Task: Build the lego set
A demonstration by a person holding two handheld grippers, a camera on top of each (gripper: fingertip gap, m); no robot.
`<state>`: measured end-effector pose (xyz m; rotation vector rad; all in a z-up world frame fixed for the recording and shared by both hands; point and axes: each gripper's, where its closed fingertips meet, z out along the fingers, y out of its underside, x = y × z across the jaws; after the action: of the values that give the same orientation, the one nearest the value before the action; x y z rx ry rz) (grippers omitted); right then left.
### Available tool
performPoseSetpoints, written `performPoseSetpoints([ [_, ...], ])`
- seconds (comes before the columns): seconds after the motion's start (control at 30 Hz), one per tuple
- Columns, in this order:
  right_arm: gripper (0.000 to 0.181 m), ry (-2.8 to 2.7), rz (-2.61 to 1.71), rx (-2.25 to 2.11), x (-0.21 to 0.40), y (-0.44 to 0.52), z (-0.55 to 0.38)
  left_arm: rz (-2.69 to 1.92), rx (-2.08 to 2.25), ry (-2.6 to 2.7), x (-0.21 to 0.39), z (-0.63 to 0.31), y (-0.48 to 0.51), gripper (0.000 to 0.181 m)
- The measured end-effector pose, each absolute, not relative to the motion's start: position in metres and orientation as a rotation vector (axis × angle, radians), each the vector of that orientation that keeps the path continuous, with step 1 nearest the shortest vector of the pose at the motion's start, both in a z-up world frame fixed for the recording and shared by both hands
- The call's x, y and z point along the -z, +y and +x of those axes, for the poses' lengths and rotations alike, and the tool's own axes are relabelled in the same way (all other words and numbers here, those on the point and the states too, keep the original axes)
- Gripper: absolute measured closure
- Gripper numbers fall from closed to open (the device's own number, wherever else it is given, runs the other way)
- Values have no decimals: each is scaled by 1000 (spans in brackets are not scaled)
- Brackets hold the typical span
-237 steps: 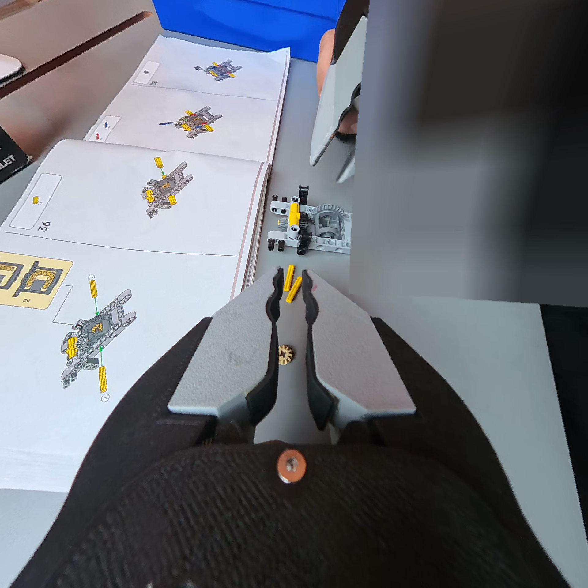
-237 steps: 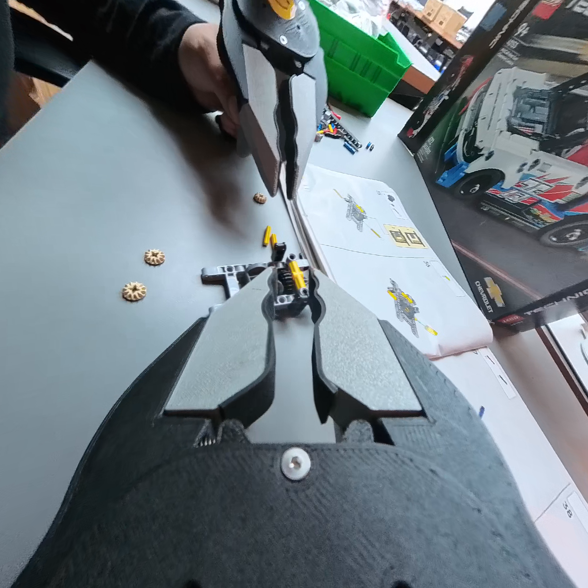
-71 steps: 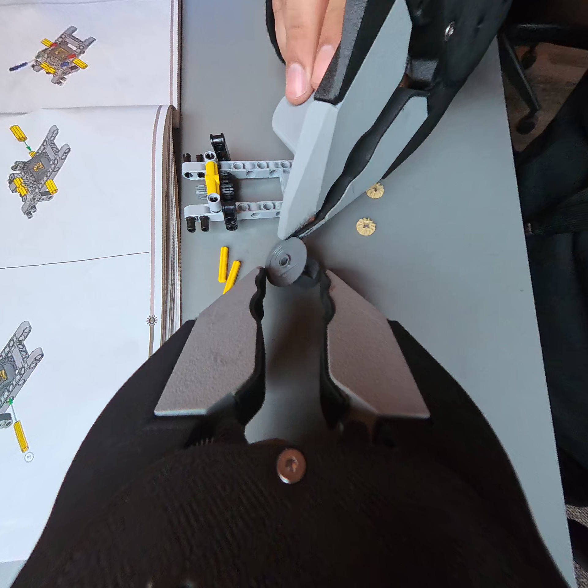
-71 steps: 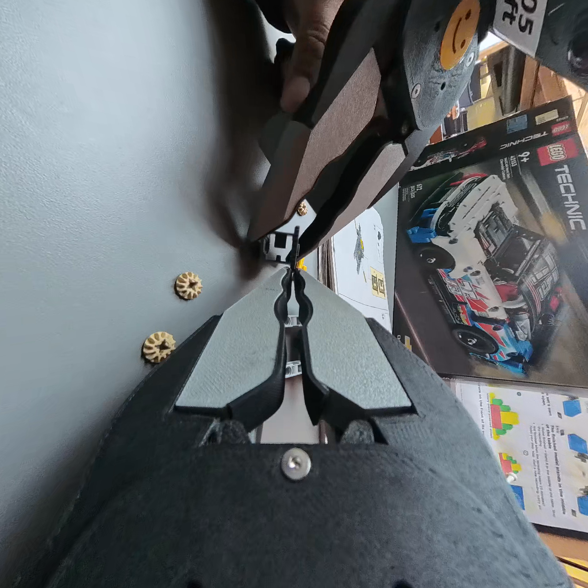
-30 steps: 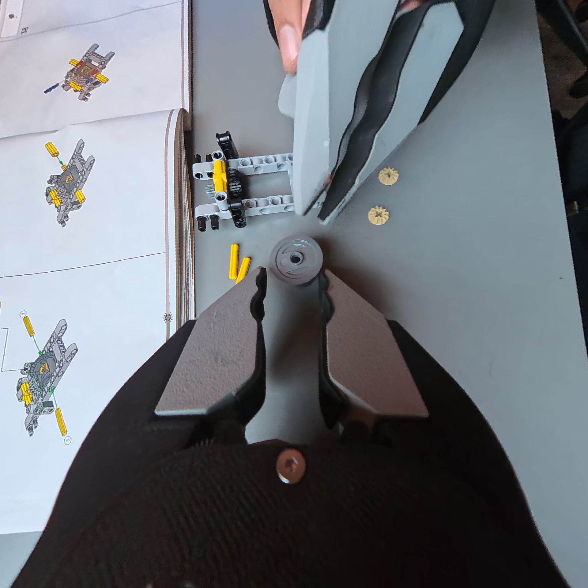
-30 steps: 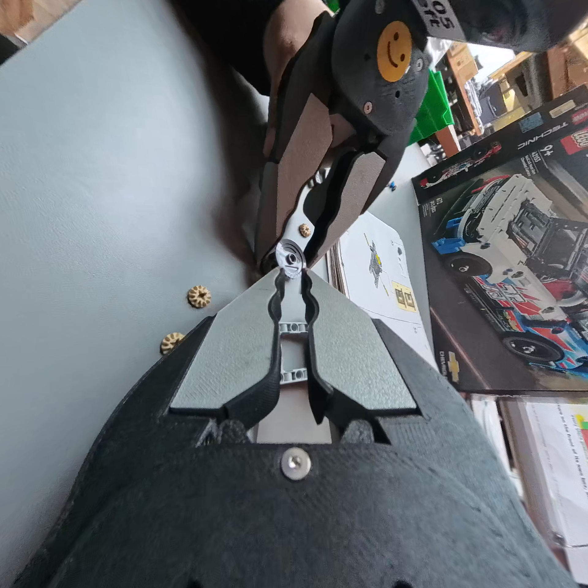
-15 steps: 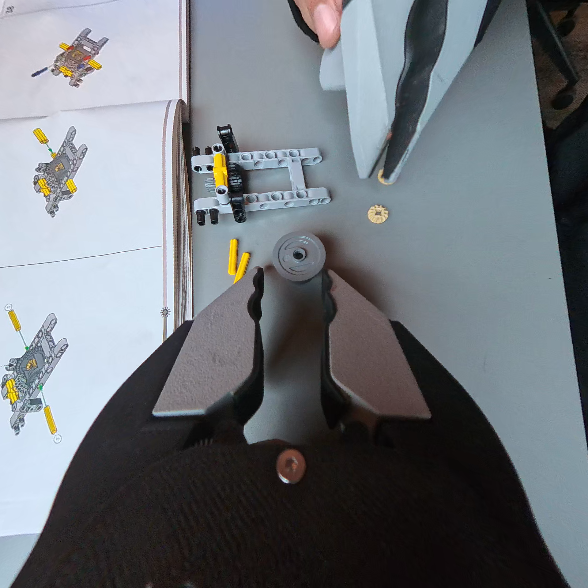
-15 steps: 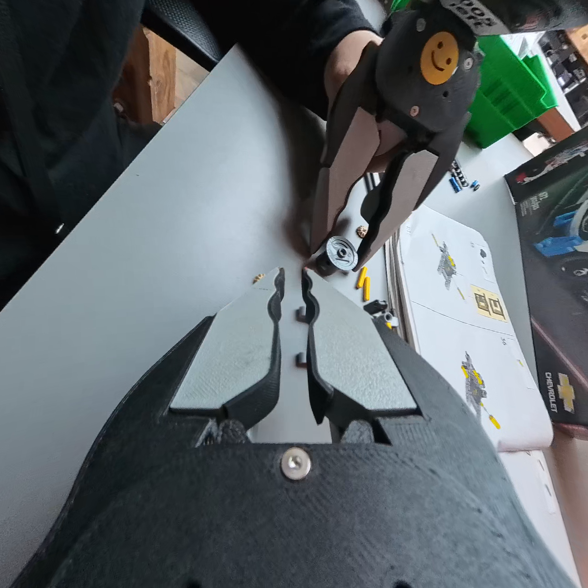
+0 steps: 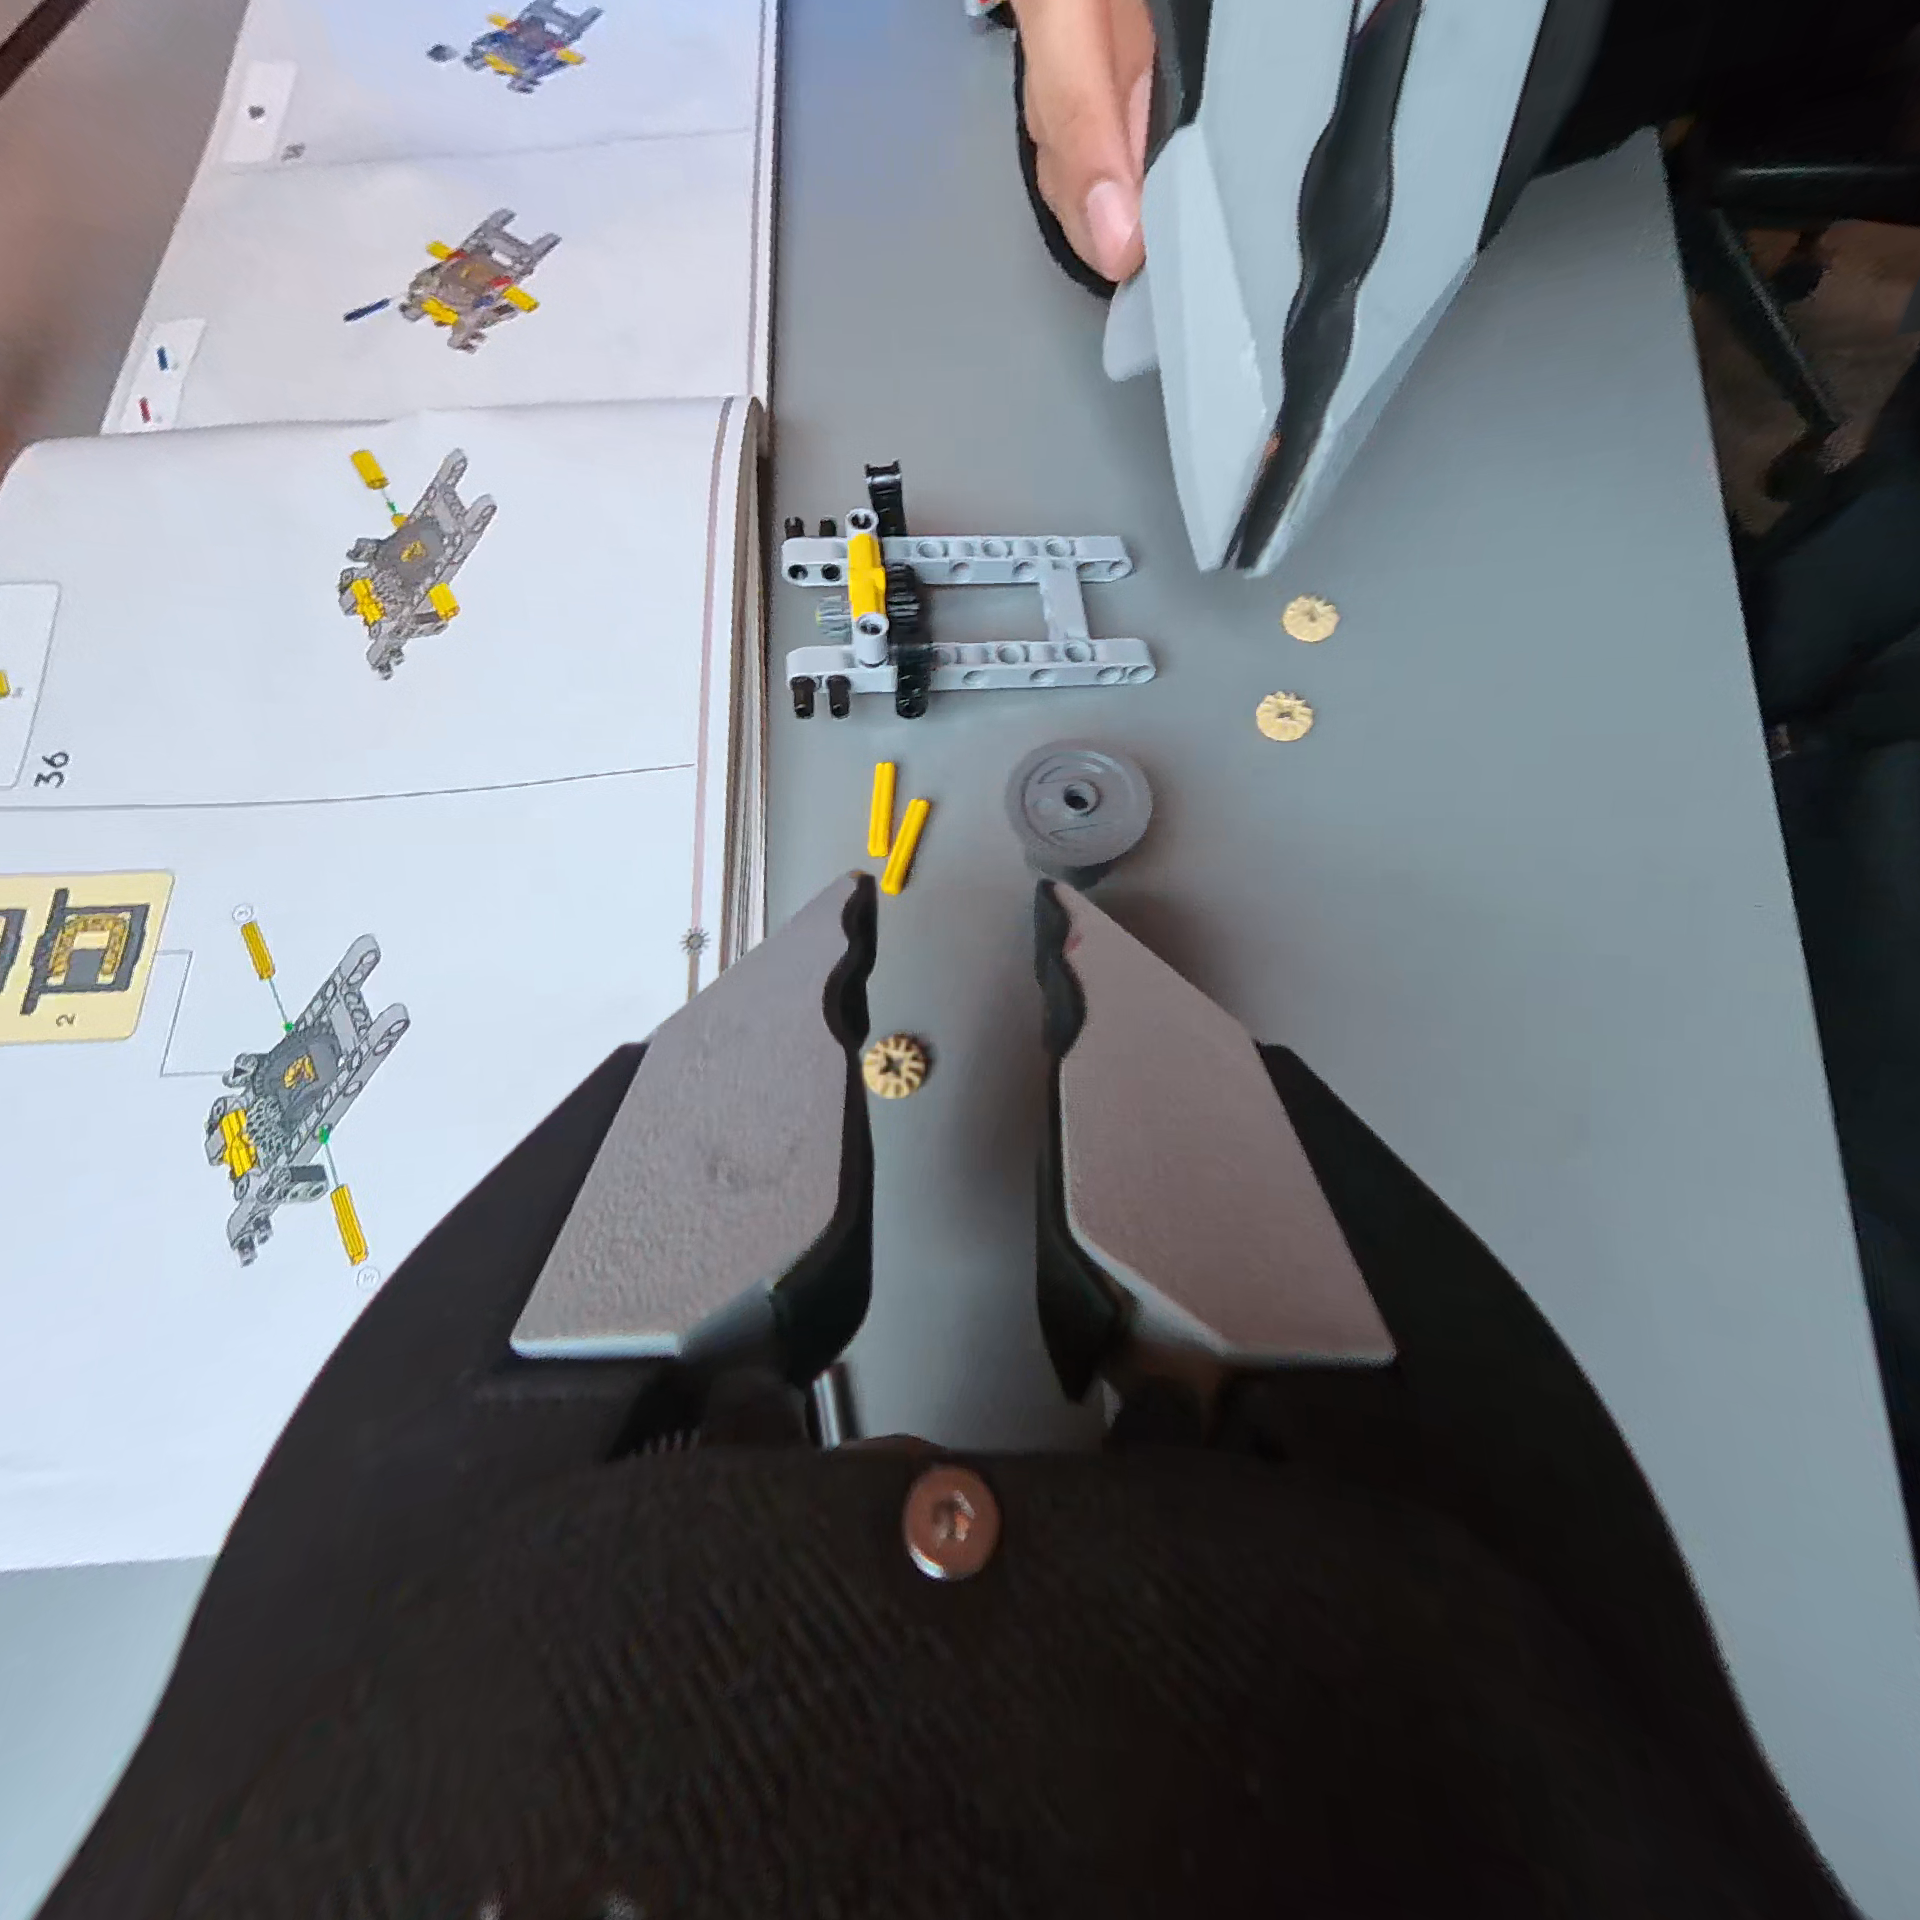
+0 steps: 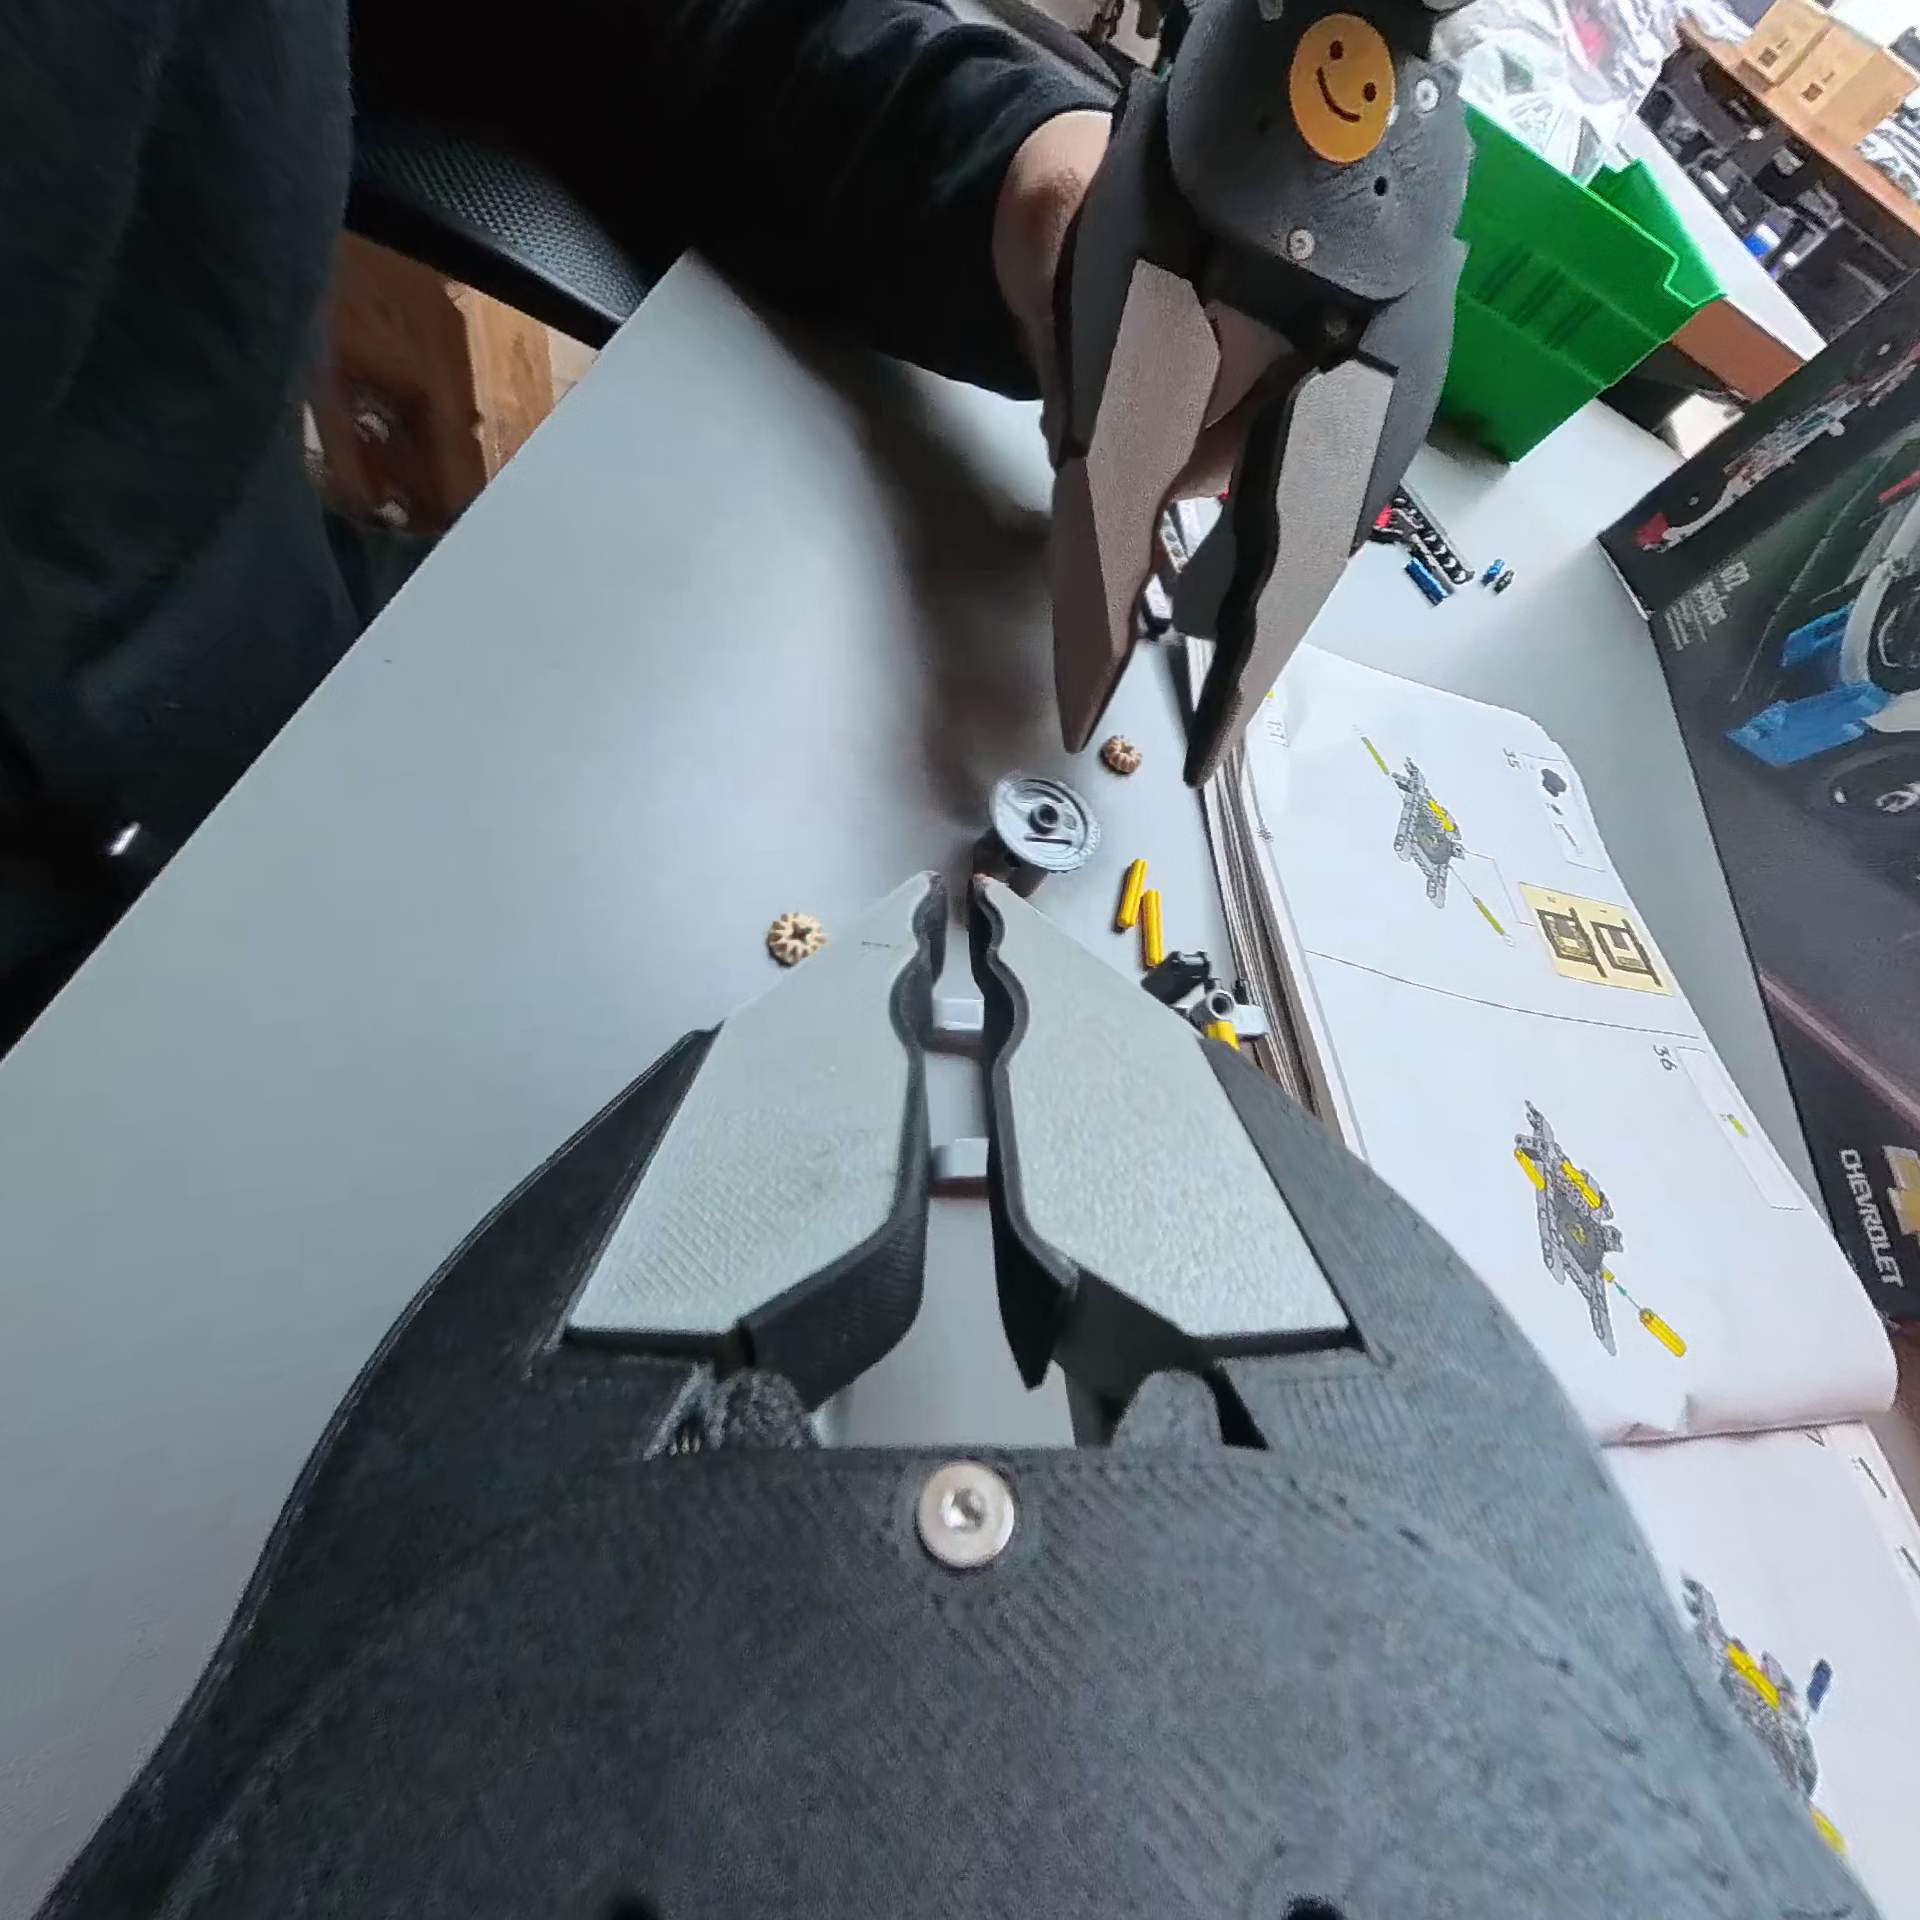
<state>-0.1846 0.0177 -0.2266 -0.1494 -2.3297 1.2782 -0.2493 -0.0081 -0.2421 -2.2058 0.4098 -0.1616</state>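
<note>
Left wrist view: a grey table (image 9: 1455,1039) runs from 6 to 12 o'clock, with an open instruction booklet (image 9: 416,727) along its 9 o'clock side; the pages carry drawn build steps and printed step numbers. The left gripper (image 9: 954,902) hangs above the table with its jaws spread and nothing between them. Just past its tips at 12 o'clock lie two yellow pins (image 9: 894,826), touching each other, and at 1 o'clock a dark grey disc (image 9: 1078,805) on a short hub. Farther toward 12 o'clock sits the frame (image 9: 966,613) — two light grey beams with holes joined by a crosspiece, with a yellow piece and black connectors at its booklet end — flat on the table and untouched. One tan gear (image 9: 897,1065) lies between the left gripper's fingers on the table; two more tan gears (image 9: 1297,665) lie at 2 o'clock.

The right gripper (image 9: 1242,556) comes in from 1 o'clock, held by a hand (image 9: 1081,135), tips just beside the frame's far end; its jaws stand nearly together, and no part can be seen between them.

Right wrist view: the same table, with a green bin (image 10: 1558,281) at 1 o'clock and a dark box (image 10: 1808,831) printed with a racing car and brand lettering at 3 o'clock. The left gripper bears a round yellow smiley sticker (image 10: 1342,78).
</note>
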Motion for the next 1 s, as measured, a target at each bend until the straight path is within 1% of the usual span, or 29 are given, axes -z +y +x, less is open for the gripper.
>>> performPoseSetpoints([
  [0.23, 181, -2243, -263, -1421, 213, 22, -198, -2268, 66, 349, 254, -270, -4, 162],
  [0.3, 181, -2233, -287, -1447, 210, 23, -201, -2285, 35, 370, 257, -272, -2, 168],
  [0.6, 181, -2209, -339, -1446, 208, 30, -208, -2377, 143, 435, 265, -261, 6, 165],
  [0.83, 181, -2211, -352, -1466, 207, 30, -209, -2386, 207, 434, 267, -257, 11, 168],
  [0.87, 181, -2211, -353, -1471, 206, 30, -209, -2387, 220, 426, 267, -257, 11, 172],
  [0.9, 181, -2210, -355, -1475, 206, 30, -209, -2388, 237, 424, 267, -256, 11, 180],
  [1.0, 181, -2201, -369, -1490, 204, 30, -211, -2384, 268, 404, 267, -256, 11, 180],
])
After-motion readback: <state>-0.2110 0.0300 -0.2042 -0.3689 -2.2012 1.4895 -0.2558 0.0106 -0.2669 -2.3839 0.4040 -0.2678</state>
